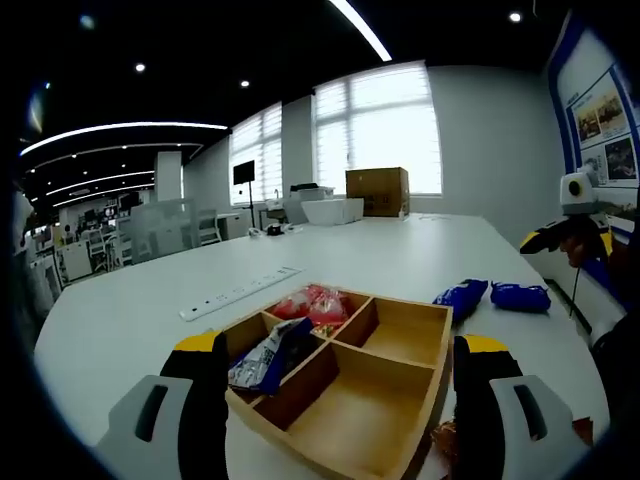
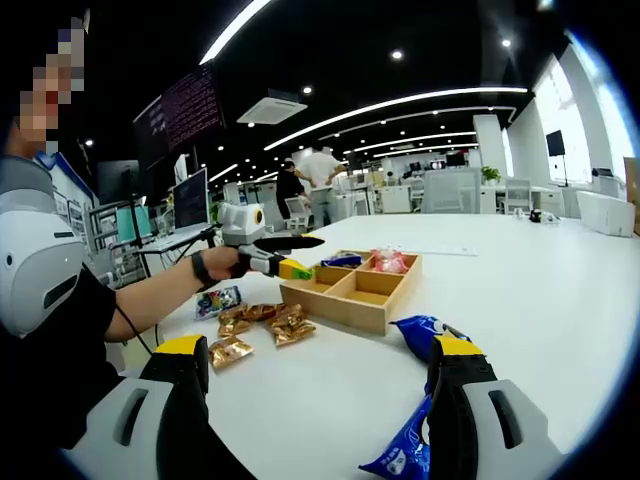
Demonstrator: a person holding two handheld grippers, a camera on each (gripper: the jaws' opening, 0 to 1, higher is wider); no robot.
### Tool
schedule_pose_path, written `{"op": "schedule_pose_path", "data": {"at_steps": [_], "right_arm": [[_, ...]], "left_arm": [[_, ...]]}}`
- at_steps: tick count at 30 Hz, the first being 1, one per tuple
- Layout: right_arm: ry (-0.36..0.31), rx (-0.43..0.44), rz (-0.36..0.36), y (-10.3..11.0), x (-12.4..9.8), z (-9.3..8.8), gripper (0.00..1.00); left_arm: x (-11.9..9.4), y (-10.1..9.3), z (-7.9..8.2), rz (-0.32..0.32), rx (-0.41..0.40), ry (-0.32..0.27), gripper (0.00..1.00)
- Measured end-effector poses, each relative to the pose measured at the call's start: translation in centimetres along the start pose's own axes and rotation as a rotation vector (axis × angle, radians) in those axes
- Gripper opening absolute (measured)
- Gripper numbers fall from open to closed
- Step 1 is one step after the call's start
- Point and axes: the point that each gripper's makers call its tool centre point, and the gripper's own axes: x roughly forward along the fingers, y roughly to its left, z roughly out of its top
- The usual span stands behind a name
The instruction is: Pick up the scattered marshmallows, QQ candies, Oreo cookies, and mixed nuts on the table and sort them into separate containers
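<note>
While both hands hover low over the white table (image 2: 560, 290), this is how things lie, nearest first.

Left tongs (image 1: 340, 400): jaws spread wide, nothing between them but the near corner of the wooden tray (image 1: 425, 385), which they straddle.

Right tongs (image 2: 320, 400): also wide apart and holding nothing; the right jaw stands against a blue packet (image 2: 405, 450) lying on the table just beside it.

Second blue packet (image 2: 420, 332): a little farther along, between the right tongs and the tray.

Gold-wrapped packets (image 2: 262, 322): a loose cluster on the table just in front of the tray's near side (one lies apart, closer to the person).

Small printed packet (image 2: 218, 300): beside the gold ones, near the person's forearm.

Tray compartments: seen from the left gripper view, a blue-and-white packet (image 1: 268, 358) fills the left compartment, red packets (image 1: 315, 303) sit in the far one, and the two on the right are bare wood.

Blue packets beyond the tray (image 1: 490, 295): two, side by side on the table, apart from the tray.

Far end: a cardboard box (image 1: 377, 191) by the windows; people standing among desks in the background.
</note>
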Motion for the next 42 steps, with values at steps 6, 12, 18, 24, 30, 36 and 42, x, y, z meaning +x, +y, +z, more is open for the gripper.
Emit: {"op": "schedule_pose_path", "data": {"at_steps": [6,12,18,24,30,36,42], "right_arm": [[0.002,0.002,0.000,-0.1,0.1,-0.1,0.86],[-0.004,-0.004,0.001,-0.1,0.2,0.2,0.86],[-0.003,-0.010,0.010,0.0,0.4,0.4,0.86],[-0.004,-0.013,0.014,0.1,0.6,0.5,0.86],[0.002,-0.016,0.022,0.1,0.9,0.5,0.86],[0.009,-0.011,0.022,-0.1,1.2,0.3,0.86],[0.011,-0.011,0.024,-0.2,1.3,0.3,0.86]], "left_arm": [[-1.9,-1.6,0.4,-0.009,0.020,-0.015,0.97],[-3.8,-2.5,0.4,0.028,0.084,-0.003,0.97],[-5.6,-3.2,0.4,0.075,0.122,-0.001,0.97],[-7.2,-3.8,-0.1,0.122,0.119,-0.015,0.97],[-8.8,-4.8,-0.4,0.128,0.060,-0.024,0.97],[-9.8,-5.9,-0.2,0.123,0.050,-0.039,0.97],[-10.7,-6.8,-0.7,0.124,0.039,-0.026,0.97]]}}
